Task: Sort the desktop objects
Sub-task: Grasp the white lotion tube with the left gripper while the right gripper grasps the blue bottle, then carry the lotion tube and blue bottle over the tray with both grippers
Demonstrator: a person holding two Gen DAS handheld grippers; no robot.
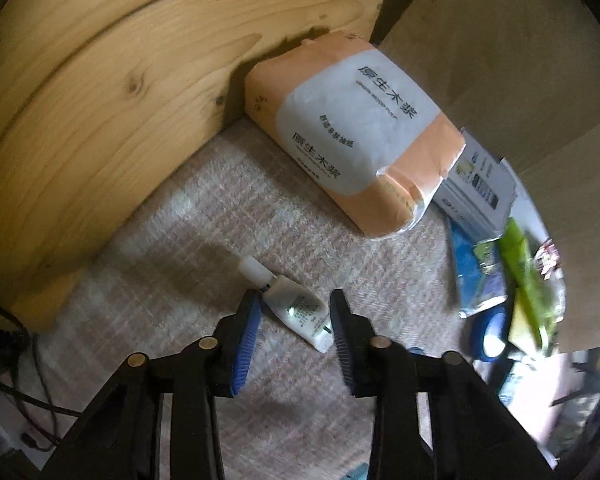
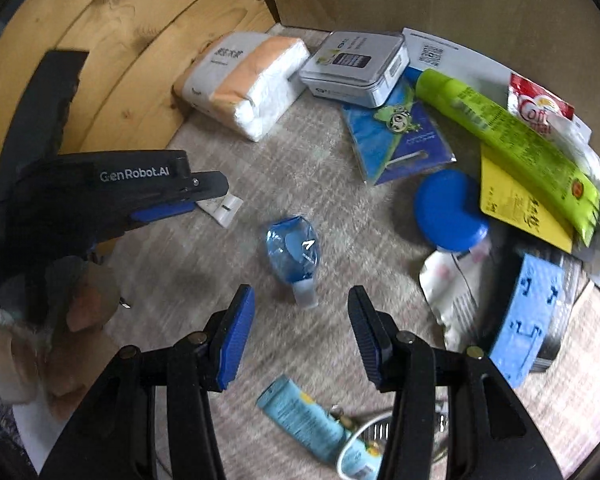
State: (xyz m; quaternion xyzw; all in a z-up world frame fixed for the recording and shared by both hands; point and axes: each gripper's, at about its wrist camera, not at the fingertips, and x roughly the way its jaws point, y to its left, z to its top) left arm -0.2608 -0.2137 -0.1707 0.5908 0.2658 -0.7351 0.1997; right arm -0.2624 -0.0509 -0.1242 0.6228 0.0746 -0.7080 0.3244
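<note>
My left gripper (image 1: pixel 294 318) points down at the table, and the small white tube (image 1: pixel 296 308) lies flat between its 2 blue pads (image 1: pixel 246 336). The tube's cap end pokes out past the left pad toward the wooden wall (image 1: pixel 100 92). The tube's body lies slantwise across the gap. I cannot tell whether the pads press on it; a sliver of space shows by the right one, so I read the jaws as apart around it, not clamped. From the right wrist view the same gripper (image 2: pixel 204 204) reaches in from the left, and the tube's flat end (image 2: pixel 224 208) sticks out past its tip.

My right gripper (image 2: pixel 302 320) hangs with its jaws wide and nothing in them. The small blue bottle (image 2: pixel 294 254) lies on the cloth just ahead of the gap, its clear cap toward me and near the fingertips, touching neither pad.

The surface is a pale woven cloth (image 1: pixel 204 216). A wrapped tissue pack (image 1: pixel 356 132) sits in the corner against the wooden wall. To the right is a heap: a grey box (image 2: pixel 356 68), a blue card (image 2: pixel 396 136), a green tube (image 2: pixel 500 132), a yellow card (image 2: pixel 516 204), a round blue lid (image 2: pixel 448 210) and a blue block (image 2: pixel 528 316). A light blue tube (image 2: pixel 300 416) lies near the bottom edge, behind the right gripper's fingers.
</note>
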